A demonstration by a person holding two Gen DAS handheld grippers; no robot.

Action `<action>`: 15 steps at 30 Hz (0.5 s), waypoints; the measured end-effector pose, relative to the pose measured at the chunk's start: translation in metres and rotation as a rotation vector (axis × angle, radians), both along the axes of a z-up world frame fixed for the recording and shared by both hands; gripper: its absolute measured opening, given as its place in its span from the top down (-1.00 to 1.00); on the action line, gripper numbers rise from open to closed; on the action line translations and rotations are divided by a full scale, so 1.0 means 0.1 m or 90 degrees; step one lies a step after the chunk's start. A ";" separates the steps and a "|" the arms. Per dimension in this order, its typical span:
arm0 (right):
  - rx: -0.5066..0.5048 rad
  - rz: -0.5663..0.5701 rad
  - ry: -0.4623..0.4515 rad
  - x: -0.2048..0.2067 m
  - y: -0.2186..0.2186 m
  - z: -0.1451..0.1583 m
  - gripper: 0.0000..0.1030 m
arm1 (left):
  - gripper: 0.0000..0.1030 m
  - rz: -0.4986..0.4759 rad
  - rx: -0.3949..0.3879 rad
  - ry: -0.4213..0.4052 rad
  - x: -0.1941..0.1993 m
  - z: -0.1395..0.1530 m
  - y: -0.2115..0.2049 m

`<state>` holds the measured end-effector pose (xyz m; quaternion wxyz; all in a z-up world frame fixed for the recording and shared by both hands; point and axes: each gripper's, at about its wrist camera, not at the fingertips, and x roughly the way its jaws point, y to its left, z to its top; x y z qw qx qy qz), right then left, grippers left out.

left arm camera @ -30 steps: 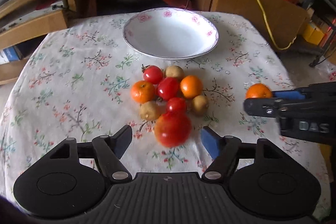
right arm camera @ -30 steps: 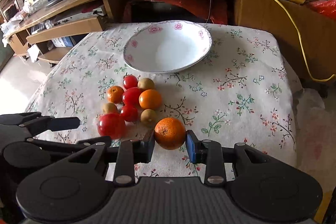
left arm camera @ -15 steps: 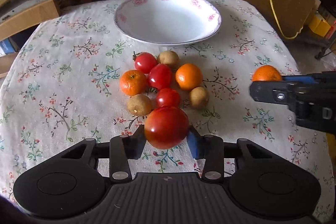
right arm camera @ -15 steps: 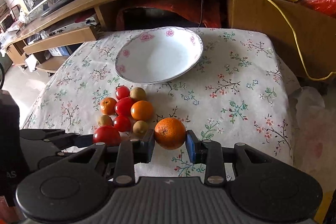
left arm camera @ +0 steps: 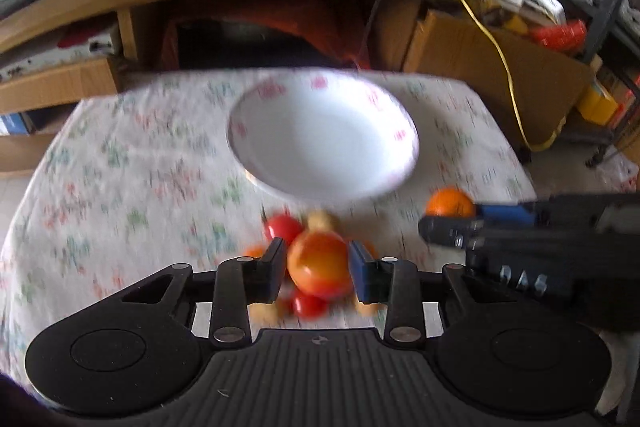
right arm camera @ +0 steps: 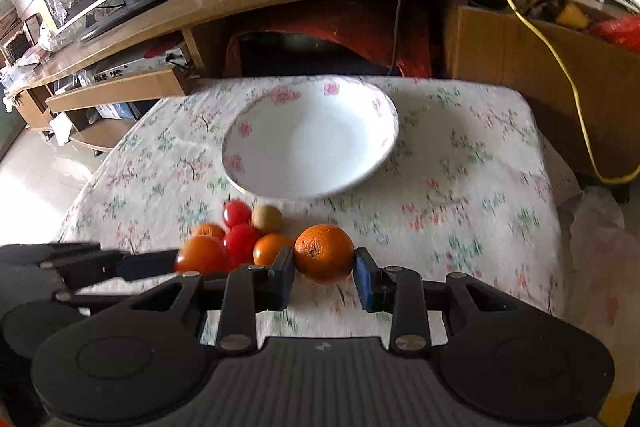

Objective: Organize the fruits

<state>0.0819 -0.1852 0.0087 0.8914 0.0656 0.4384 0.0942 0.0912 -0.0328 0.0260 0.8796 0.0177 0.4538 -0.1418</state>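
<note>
Left wrist: left gripper (left arm camera: 319, 268) has lifted the clamped tomato (left arm camera: 319, 264); right gripper (right arm camera: 323, 271) still pinches orange (right arm camera: 324, 253)

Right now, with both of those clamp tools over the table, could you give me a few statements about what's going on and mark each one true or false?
1. The right gripper is shut on an orange. True.
2. The left gripper is open with nothing in it. False: it is shut on a large tomato.
3. The bowl already has fruit in it. False: nothing lies inside it.
4. Several fruits lie on the tablecloth in front of the bowl. True.
</note>
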 end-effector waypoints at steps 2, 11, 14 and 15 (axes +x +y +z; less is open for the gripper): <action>-0.005 0.002 -0.001 0.12 0.02 -0.01 0.36 | 0.18 0.004 0.004 -0.002 0.15 -0.02 -0.02; -0.013 -0.006 0.010 0.44 -0.01 -0.09 0.36 | 0.16 -0.017 -0.004 0.050 0.05 -0.20 0.03; -0.016 -0.004 0.011 0.38 -0.02 -0.10 0.36 | 0.07 -0.029 -0.016 0.039 -0.15 -0.11 0.05; -0.018 -0.001 0.012 0.35 -0.02 -0.10 0.36 | 0.05 -0.033 -0.020 0.039 -0.22 -0.09 0.05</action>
